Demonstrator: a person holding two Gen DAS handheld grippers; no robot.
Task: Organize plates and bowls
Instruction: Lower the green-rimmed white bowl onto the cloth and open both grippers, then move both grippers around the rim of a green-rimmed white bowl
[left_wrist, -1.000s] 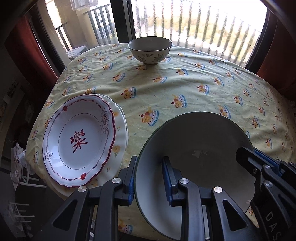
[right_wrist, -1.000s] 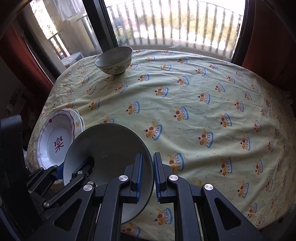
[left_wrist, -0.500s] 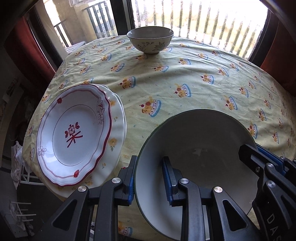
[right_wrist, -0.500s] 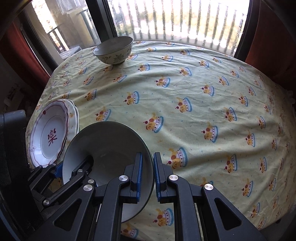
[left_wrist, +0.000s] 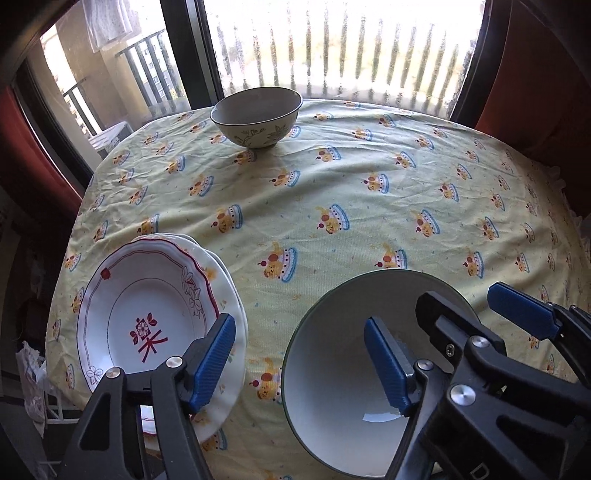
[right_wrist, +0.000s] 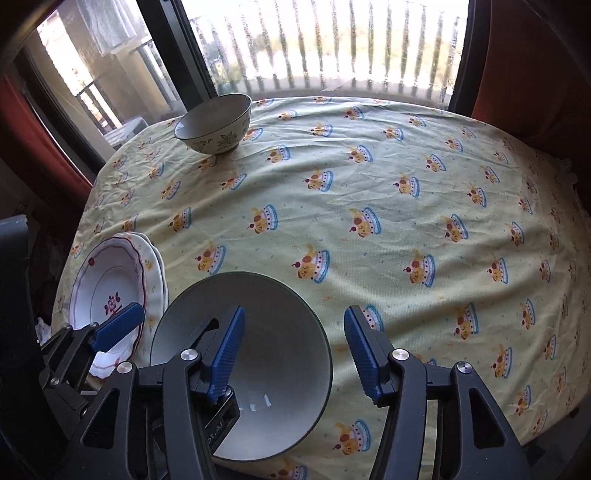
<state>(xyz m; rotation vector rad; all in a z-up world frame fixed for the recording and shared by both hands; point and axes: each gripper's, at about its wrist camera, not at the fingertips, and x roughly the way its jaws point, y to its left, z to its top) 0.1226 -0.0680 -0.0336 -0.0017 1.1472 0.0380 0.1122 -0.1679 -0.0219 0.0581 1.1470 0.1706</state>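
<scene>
A large white bowl with a green rim (left_wrist: 332, 398) sits on the tablecloth at the near edge; it also shows in the right wrist view (right_wrist: 273, 354). My left gripper (left_wrist: 299, 365) is open, its jaws straddling the bowl's left rim without gripping. My right gripper (right_wrist: 295, 354) is open, its jaws straddling the bowl's right rim. A red-trimmed plate (left_wrist: 144, 321) lies stacked on a cream plate (left_wrist: 232, 295) at the near left. A floral bowl (left_wrist: 256, 116) stands at the far side.
The round table wears a yellow cake-print cloth (left_wrist: 369, 206). Windows and a balcony railing lie behind it. Red curtains (right_wrist: 532, 74) hang at both sides. The table edge is close on the left and near sides.
Both grippers have opened and let go of the large bowl's rim. The bowl now rests on the cloth. Both cameras have pulled back slightly.
</scene>
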